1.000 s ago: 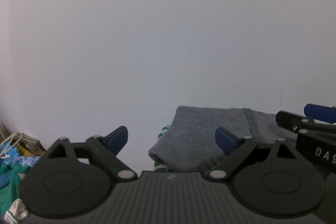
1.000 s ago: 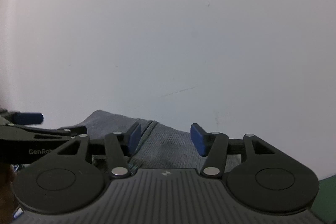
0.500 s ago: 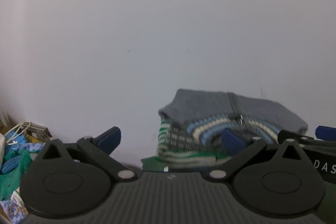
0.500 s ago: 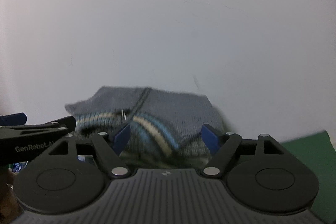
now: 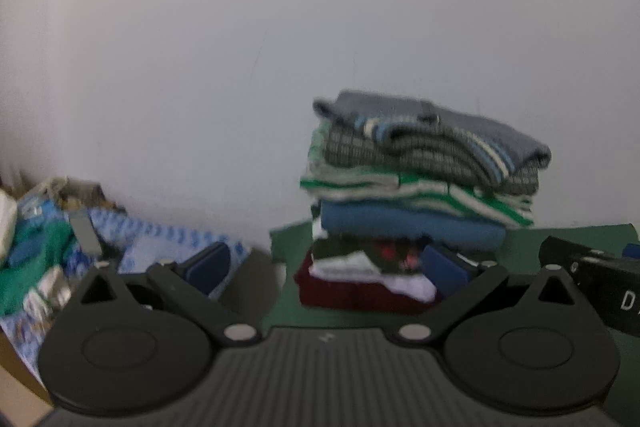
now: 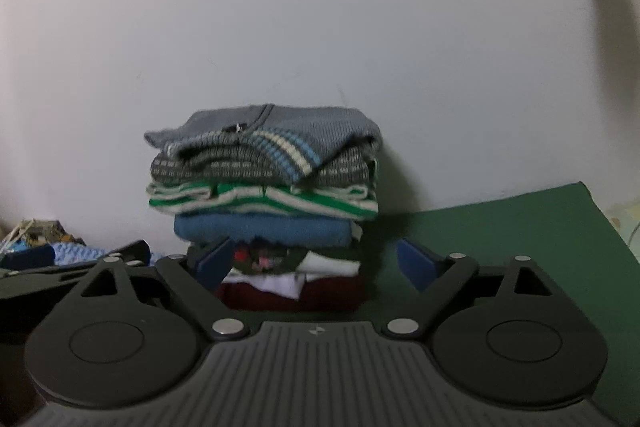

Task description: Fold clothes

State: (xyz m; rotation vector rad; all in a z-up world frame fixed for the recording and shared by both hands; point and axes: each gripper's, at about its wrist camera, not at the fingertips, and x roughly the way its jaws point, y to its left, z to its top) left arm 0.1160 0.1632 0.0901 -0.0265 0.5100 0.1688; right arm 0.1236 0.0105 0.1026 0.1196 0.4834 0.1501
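Note:
A stack of folded clothes (image 5: pixel 416 203) stands on a green mat (image 6: pixel 500 227) against a white wall; it also shows in the right wrist view (image 6: pixel 268 203). On top lies a grey sweater with blue and cream stripes (image 6: pixel 272 139). Below it are a green-striped, a blue and a dark red garment. My left gripper (image 5: pixel 326 267) is open and empty, in front of the stack. My right gripper (image 6: pixel 316 265) is open and empty, also drawn back from the stack. Neither touches the clothes.
A heap of unfolded clothes (image 5: pixel 52 247), blue, green and white, lies at the left in the left wrist view. The right gripper's body (image 5: pixel 592 279) shows at the right edge there. The white wall (image 6: pixel 320 27) rises right behind the stack.
Both grippers have pulled back and down from the grey sweater on top of the stack. The whole stack and the green mat have come into view.

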